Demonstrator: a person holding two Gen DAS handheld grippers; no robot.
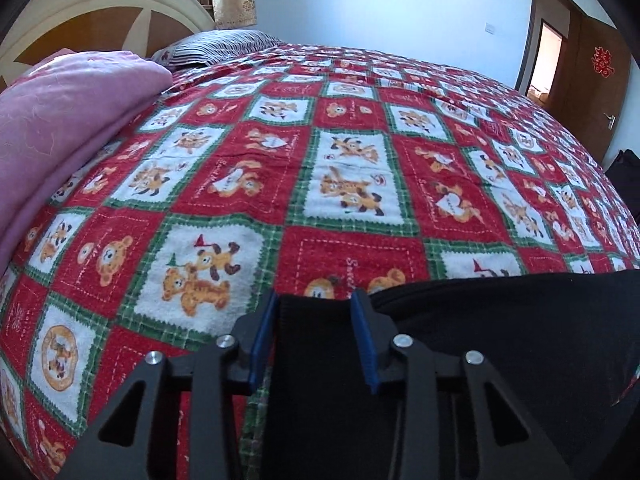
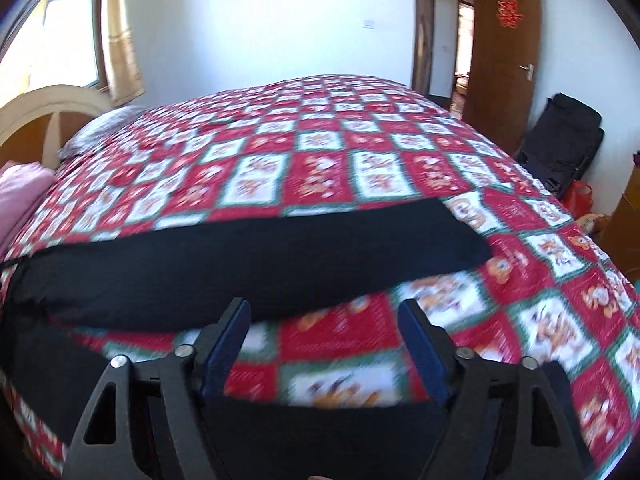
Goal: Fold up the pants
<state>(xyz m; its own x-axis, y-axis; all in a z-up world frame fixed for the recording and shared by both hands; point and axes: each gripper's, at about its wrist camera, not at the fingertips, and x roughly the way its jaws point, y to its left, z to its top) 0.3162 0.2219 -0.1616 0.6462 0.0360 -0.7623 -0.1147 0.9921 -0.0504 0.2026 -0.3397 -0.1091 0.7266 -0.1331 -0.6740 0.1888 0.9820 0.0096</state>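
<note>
The pants (image 2: 248,256) are lying across the near part of a bed, on a red and white bear-patterned bedspread (image 1: 340,184), one black leg stretching sideways in the right wrist view. A pink blanket (image 1: 60,132) is sitting by the headboard (image 1: 100,12), well apart from them. The left gripper (image 1: 316,312) is straddling the waistband with fingers apart, while the right gripper (image 2: 324,320) is hovering wide open just beside the leg.

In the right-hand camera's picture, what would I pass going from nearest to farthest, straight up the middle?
Right gripper → black pants → teddy-bear bedspread → white wall.
</note>
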